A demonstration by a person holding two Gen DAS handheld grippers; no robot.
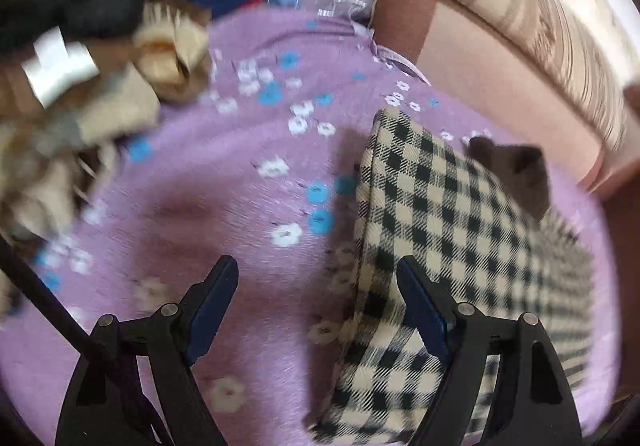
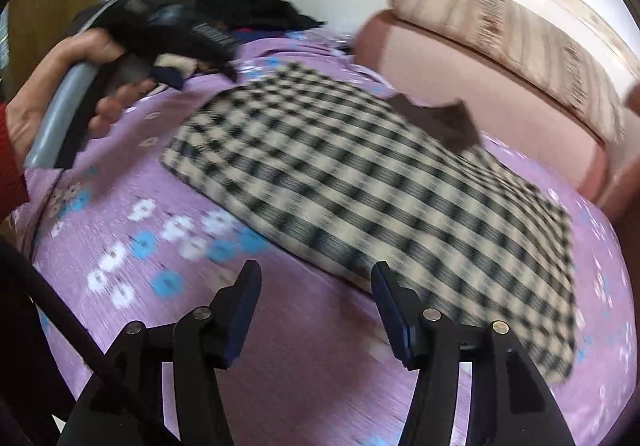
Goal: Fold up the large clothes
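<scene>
A black-and-cream checked garment [image 2: 360,181] lies folded flat into a rectangle on the purple flowered bedspread [image 2: 280,346]; a dark brown collar [image 2: 444,121] pokes out at its far edge. In the left wrist view the same checked garment [image 1: 452,246] fills the right side. My left gripper [image 1: 316,278] is open above the garment's left edge, nothing between its fingers. My right gripper [image 2: 316,280] is open and holds nothing, hovering over the bedspread at the garment's near edge. The left gripper [image 2: 208,45], held by a hand [image 2: 52,93], also appears at upper left in the right wrist view.
A pile of beige and dark clothes [image 1: 120,65] lies at the far left of the bed. Dark garments [image 2: 256,7] are heaped near the wall. A pink headboard [image 2: 480,73] with a striped pillow [image 2: 520,33] on it bounds the right side.
</scene>
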